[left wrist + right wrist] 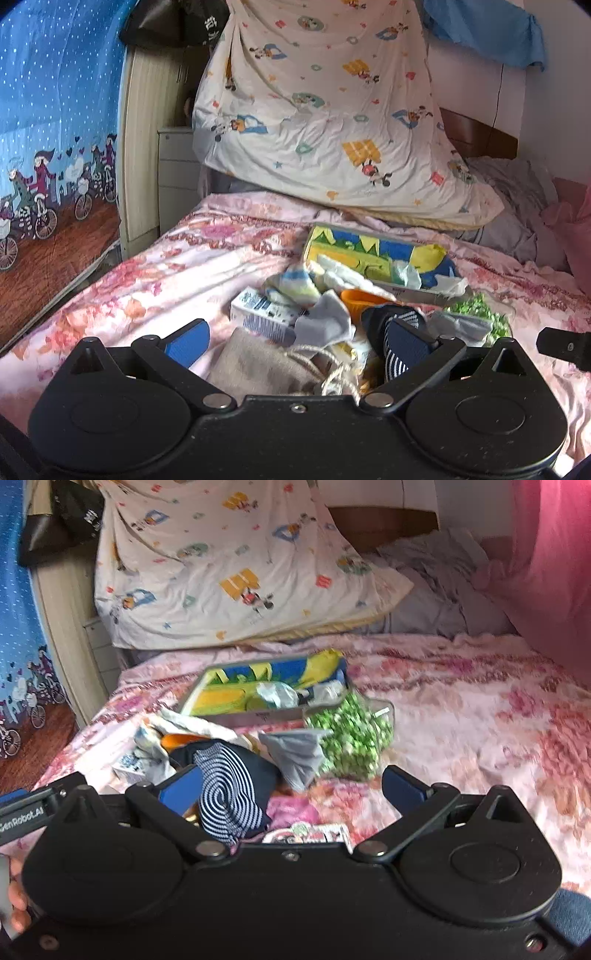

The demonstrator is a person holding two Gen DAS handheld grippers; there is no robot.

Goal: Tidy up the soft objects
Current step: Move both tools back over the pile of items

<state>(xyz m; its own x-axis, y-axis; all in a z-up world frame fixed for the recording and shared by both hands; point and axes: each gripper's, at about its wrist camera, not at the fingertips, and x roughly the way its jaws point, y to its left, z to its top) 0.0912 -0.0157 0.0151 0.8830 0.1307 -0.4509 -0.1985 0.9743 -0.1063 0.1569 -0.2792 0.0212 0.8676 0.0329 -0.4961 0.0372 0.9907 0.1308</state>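
Your left gripper (pixel 295 336) spread wide over the sock pile (pixel 332 314) on the bed (pixel 147 266), your right gripper (pixel 291 786) also apart, navy striped sock (pixel 229 786) beside its left finger, green-print bag (pixel 351 734) just beyond.

On the bed (pixel 155 280) we count one navy striped sock (pixel 229 790), two grey socks (pixel 327 325), one pale striped sock (pixel 297 282), one drawstring pouch (pixel 258 363), one small carton (pixel 258 312), one colourful box (pixel 266 694), one green-patterned bag (pixel 351 734), one orange item (pixel 356 301), and one cartoon-print pillow (pixel 325 122).
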